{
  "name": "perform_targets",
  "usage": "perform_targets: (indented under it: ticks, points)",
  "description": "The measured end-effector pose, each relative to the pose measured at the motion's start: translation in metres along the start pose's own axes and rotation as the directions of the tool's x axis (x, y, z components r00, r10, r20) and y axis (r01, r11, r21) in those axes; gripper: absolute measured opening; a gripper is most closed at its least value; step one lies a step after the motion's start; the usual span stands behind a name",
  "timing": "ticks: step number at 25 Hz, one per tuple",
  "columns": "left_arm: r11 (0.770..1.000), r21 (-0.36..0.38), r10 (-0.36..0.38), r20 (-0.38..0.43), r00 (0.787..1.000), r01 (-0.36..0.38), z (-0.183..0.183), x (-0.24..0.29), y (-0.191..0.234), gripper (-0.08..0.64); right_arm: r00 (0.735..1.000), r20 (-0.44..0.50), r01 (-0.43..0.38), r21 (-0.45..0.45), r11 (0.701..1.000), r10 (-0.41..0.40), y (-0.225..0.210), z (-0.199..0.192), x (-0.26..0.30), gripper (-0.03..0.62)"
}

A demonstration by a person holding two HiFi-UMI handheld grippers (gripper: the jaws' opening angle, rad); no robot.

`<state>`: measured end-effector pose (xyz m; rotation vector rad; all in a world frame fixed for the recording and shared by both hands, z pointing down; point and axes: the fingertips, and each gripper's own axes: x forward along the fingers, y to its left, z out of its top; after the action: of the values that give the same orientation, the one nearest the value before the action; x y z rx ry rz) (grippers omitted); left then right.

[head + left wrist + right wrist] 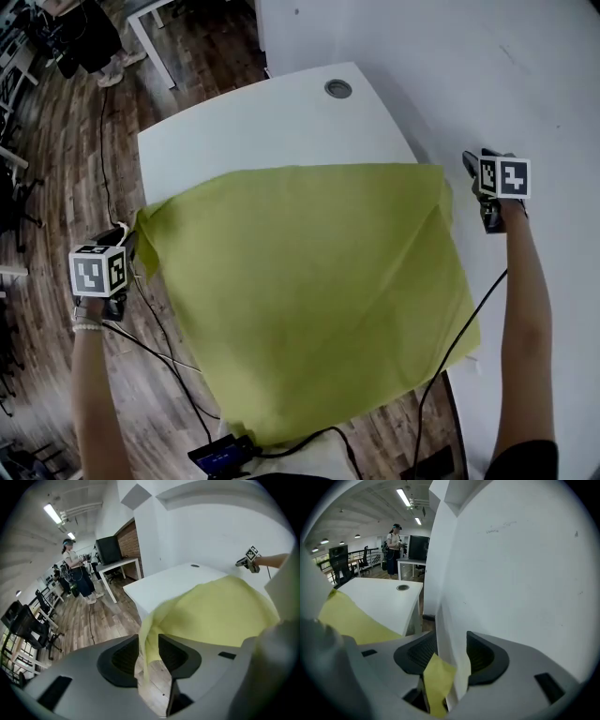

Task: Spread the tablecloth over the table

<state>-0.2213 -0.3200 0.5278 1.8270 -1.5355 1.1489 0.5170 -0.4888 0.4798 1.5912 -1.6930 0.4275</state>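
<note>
A yellow-green tablecloth (309, 281) lies spread across the near part of the white table (253, 127) and hangs over its near edge. My left gripper (127, 242) is at the cloth's left corner. In the left gripper view the jaws (149, 651) stand apart, and a strip of the tablecloth (225, 616) hangs loosely between them. My right gripper (476, 173) is at the right corner, close to the wall. In the right gripper view its jaws (451, 656) are wide apart, and a loose cloth corner (438, 681) lies low between them.
A white wall (469, 56) runs close along the table's right side. The far end of the table is bare, with a round cable grommet (338, 89). Cables (159, 337) trail over the wooden floor (56, 141) on the left. A person (77, 573) stands far off by other desks.
</note>
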Motion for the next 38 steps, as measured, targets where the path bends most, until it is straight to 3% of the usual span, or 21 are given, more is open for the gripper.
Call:
perform_targets:
  ticks: [4,9,13,17,21,24,26,29,32,38]
  points:
    - [0.999,-0.033,-0.035,0.015,0.999,0.035,-0.018,-0.018,-0.016,0.167,0.997,0.036,-0.063,0.053,0.997,0.061,0.002,-0.02,-0.025,0.213]
    - [0.989,-0.092,-0.111,0.032,0.993,0.113,-0.056,-0.047,-0.066,0.183,0.98,0.03,-0.199,0.072,0.977,0.197,0.035,-0.081,-0.064,0.213]
    - [0.966,-0.186,-0.173,0.043,0.984,0.178,-0.092,-0.066,-0.116,0.193,0.957,-0.007,-0.288,0.098,0.953,0.29,0.061,-0.144,-0.091,0.215]
    - [0.947,-0.233,-0.224,0.012,0.975,0.22,-0.129,-0.084,-0.16,0.198,0.934,-0.058,-0.342,0.139,0.929,0.352,0.075,-0.202,-0.121,0.215]
    - [0.925,-0.29,-0.248,0.028,0.968,0.245,-0.139,-0.091,-0.181,0.199,0.92,-0.068,-0.364,0.212,0.907,0.385,0.077,-0.236,-0.14,0.222]
    - [0.906,-0.329,-0.262,0.053,0.964,0.265,-0.137,-0.085,-0.189,0.189,0.916,-0.041,-0.376,0.262,0.889,0.4,0.08,-0.243,-0.138,0.222]
    - [0.902,-0.339,-0.265,0.058,0.963,0.268,-0.137,-0.083,-0.191,0.188,0.911,-0.037,-0.391,0.246,0.887,0.411,0.082,-0.242,-0.136,0.199]
    - [0.906,-0.339,-0.253,0.047,0.966,0.254,-0.136,-0.085,-0.192,0.15,0.917,-0.046,-0.375,0.234,0.897,0.396,0.085,-0.236,-0.133,0.189]
    - [0.894,-0.387,-0.229,0.039,0.973,0.226,-0.134,-0.083,-0.191,0.15,0.935,-0.044,-0.334,0.221,0.916,0.351,0.086,-0.224,-0.124,0.176]
    - [0.884,-0.422,-0.195,0.055,0.979,0.2,-0.126,-0.079,-0.185,0.167,0.944,-0.051,-0.31,0.214,0.926,0.327,0.088,-0.203,-0.108,0.166]
